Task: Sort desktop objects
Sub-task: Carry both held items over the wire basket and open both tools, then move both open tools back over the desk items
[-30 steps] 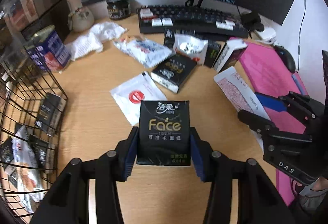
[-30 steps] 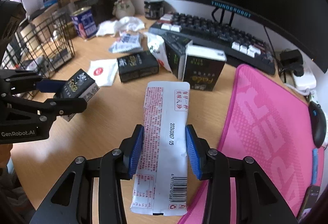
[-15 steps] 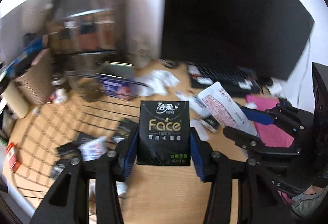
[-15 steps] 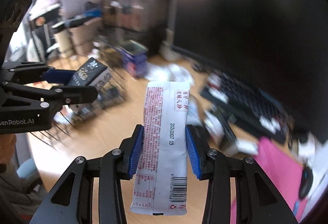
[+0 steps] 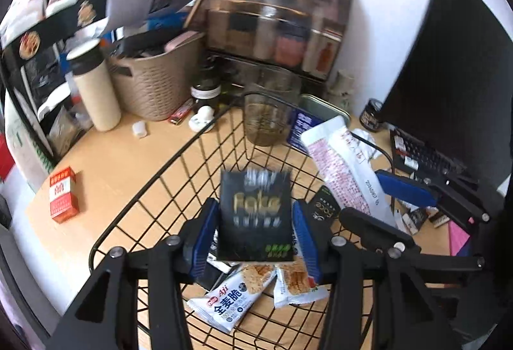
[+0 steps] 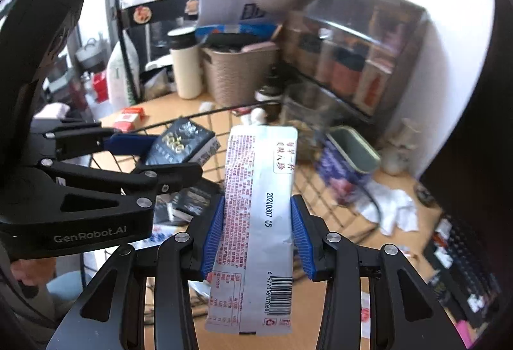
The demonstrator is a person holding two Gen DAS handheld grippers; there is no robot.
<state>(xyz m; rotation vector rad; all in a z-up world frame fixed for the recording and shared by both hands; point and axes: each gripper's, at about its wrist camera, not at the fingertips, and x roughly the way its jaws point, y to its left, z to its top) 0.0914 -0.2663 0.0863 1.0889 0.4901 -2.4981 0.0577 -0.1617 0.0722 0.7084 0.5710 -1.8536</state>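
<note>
My left gripper [image 5: 255,223] is over the black wire basket [image 5: 134,199]. Its blue pads stand a little apart from the black Face tissue pack [image 5: 255,215], which looks blurred between them. The right wrist view shows that pack [image 6: 179,143] still at the left gripper's tips [image 6: 166,154] above the basket rim [image 6: 205,112]. My right gripper [image 6: 258,231] is shut on a long silver-white sachet [image 6: 256,221] and holds it beside the basket; the sachet also shows in the left wrist view [image 5: 344,173].
The basket holds cracker packets [image 5: 231,295] and black packs [image 5: 323,207]. A blue tin [image 5: 315,122] and a glass jar [image 5: 267,112] stand behind it. A woven bin [image 5: 154,77], a tumbler [image 5: 94,87] and a red box [image 5: 62,194] sit to the left. The keyboard [image 5: 426,157] is at the right.
Both grippers swung left from the desk middle to the wire basket. The left jaws have widened and the tissue pack now blurs between them. The right still clamps the sachet.
</note>
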